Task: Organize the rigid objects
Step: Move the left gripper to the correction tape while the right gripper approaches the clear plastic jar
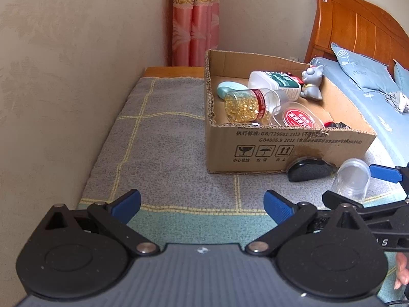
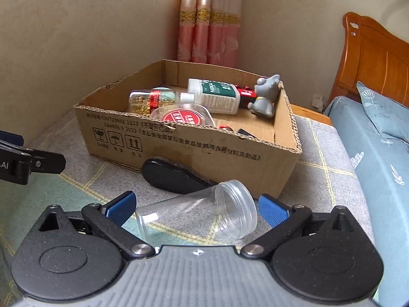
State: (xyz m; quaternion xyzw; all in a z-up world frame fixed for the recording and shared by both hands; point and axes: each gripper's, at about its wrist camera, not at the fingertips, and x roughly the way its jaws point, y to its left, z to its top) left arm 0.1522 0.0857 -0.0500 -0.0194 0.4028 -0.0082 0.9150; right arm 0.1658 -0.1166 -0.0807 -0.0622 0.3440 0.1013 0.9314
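Framing: bracketing a clear plastic jar (image 2: 196, 212) with my right gripper (image 2: 195, 207), its blue pads spread wide on either side and touching nothing, because the jar lies outside the box and I judge it the next thing to go in.
Jar position: on its side on the grey checked cloth (image 1: 158, 138), just in front of the cardboard box (image 2: 194, 151), open threaded mouth turned toward the box's right corner.
Jar look: transparent, empty, no lid, ribbed screw neck, smooth rounded body; likely slippery and free to roll.
Left gripper (image 1: 202, 204): held low over bare cloth to the left, jaws apart and empty, kept clear so the right side can work.
Black object (image 2: 176, 176): flat, oval, dark, lying against the box's front wall, just behind the jar; I cannot tell what it is.
Box contents: a bottle of golden capsules (image 1: 245, 105), a white bottle with a green label (image 1: 276, 83), a round clear tub with a red label (image 1: 296, 117), a grey cat figurine (image 1: 313, 81), all already inside.
Surroundings: a bed with blue bedding (image 2: 378, 138) to the right, pink curtain (image 2: 209, 25) behind.
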